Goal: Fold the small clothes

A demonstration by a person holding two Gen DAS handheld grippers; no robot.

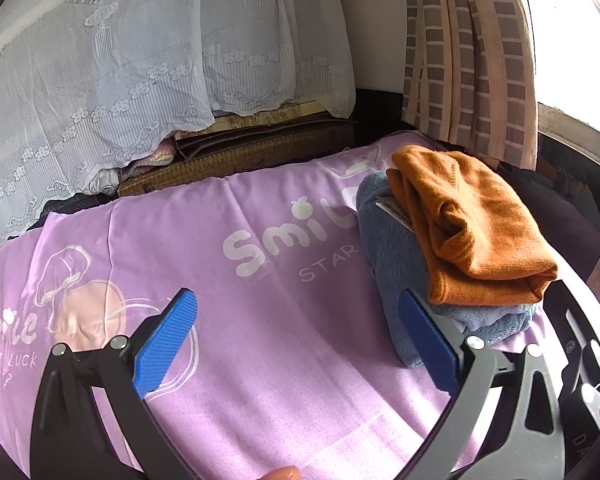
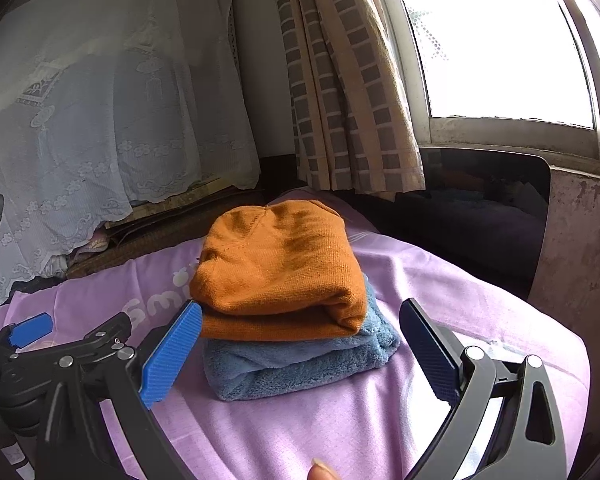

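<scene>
a folded orange knit garment (image 2: 278,268) is lying on top of a folded blue fleece garment (image 2: 296,364), the two forming a small stack on a lilac printed sheet (image 2: 439,280) that is covering the work surface. the right gripper (image 2: 300,350) is sitting just in front of the stack with its blue-padded jaws spread wide on either side of it, gripping nothing; whether the pads are touching the cloth cannot be told. the left gripper (image 1: 298,344) is hovering over bare sheet to the left of the stack, its jaws also standing wide apart and empty, with its right finger close beside the blue garment's edge. a fingertip (image 2: 323,472) is showing at the bottom edge of the right wrist view. behind the sheet, a white lace cover (image 1: 100,80) is hanging over stacked items, and a checked curtain (image 2: 339,100) is hanging beside a bright window (image 2: 499,40).
</scene>
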